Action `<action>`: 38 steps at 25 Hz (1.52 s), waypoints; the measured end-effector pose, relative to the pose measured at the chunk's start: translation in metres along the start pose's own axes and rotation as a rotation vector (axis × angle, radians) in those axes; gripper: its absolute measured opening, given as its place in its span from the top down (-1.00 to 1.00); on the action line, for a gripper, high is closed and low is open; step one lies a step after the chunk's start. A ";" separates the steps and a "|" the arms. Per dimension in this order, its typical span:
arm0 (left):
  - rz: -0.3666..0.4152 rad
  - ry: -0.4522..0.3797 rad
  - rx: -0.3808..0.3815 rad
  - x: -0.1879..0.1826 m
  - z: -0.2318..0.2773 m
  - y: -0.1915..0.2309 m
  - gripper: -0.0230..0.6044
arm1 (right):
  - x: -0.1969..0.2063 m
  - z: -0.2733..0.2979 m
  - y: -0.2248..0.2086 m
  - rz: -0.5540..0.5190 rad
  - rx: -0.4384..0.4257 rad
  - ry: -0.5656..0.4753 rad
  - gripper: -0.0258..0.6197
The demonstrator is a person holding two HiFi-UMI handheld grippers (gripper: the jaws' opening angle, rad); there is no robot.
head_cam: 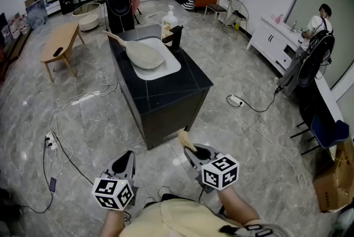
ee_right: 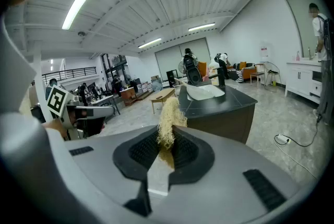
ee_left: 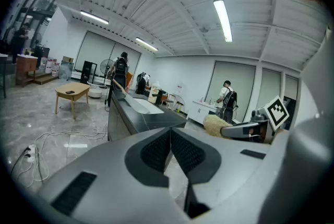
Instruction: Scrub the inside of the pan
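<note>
So at this point nothing had touched the pan (head_cam: 145, 53) yet. It was lying tilted in the white sink (head_cam: 172, 68) set into the black counter (head_cam: 182, 85), its handle poking up and out toward the far-left corner, and the person was standing well back from that counter on the near side. The right gripper (ee_right: 166, 149) was clamped on a pale, stringy scrubber (ee_right: 168, 119), with the fibres sticking straight up out of the pads and forward past the tips. That makes sense if you want the bristly end to reach the pan first and keep the gripper itself out of the wet. Honestly I couldn't tell from the wide-angle view whether it was a proper brush or just a wad of loofah-type fibre. The left gripper (ee_left: 170, 149) had its jaws pressed together with nothing between them. My guess is that it was being kept free to pin the pan by its handle once scrubbing started. Both tools were held low and close to the body, pointing roughly at the counter, so this read as the approach stage, not the job itself. A soap bottle (head_cam: 168, 24) and a dark faucet (head_cam: 176, 37) sat at the far side of the sink, right beside the pan, so any reach into the basin would want to come from the near edge to avoid knocking them.
</note>
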State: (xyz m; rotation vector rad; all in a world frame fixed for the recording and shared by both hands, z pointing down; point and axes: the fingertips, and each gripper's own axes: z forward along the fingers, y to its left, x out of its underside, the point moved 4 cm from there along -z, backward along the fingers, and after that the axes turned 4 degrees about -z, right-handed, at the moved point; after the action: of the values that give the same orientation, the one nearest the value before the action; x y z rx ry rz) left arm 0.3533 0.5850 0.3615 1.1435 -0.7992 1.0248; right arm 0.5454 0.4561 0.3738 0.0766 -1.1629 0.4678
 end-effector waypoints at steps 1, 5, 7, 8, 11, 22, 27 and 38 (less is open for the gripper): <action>-0.007 0.003 0.004 0.000 0.001 -0.001 0.88 | 0.000 0.001 -0.001 0.002 -0.005 0.003 0.76; -0.042 -0.004 0.027 -0.009 0.011 -0.003 0.88 | -0.002 0.010 -0.007 0.005 -0.018 -0.001 0.76; -0.038 0.000 0.030 -0.012 0.019 -0.005 0.88 | -0.003 0.015 -0.011 0.007 -0.025 -0.003 0.76; -0.031 0.007 0.029 -0.011 0.023 -0.006 0.88 | -0.003 0.016 -0.013 0.010 -0.031 -0.002 0.76; -0.017 0.030 0.020 -0.010 0.033 -0.006 0.88 | -0.004 0.021 -0.020 0.025 -0.051 -0.003 0.75; -0.003 0.028 -0.043 -0.014 0.053 0.002 0.88 | -0.012 0.045 -0.045 0.022 -0.088 0.001 0.75; -0.002 0.052 -0.070 -0.011 0.053 0.016 0.88 | -0.017 0.064 -0.044 0.032 -0.117 0.006 0.75; -0.066 0.055 -0.128 -0.014 0.056 0.071 0.88 | -0.022 0.115 -0.023 0.030 -0.151 0.064 0.75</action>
State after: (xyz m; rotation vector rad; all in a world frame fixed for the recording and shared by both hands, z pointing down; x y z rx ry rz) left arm 0.2821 0.5339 0.3860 1.0224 -0.7675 0.9331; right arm 0.4478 0.3946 0.4049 -0.0862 -1.1340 0.4053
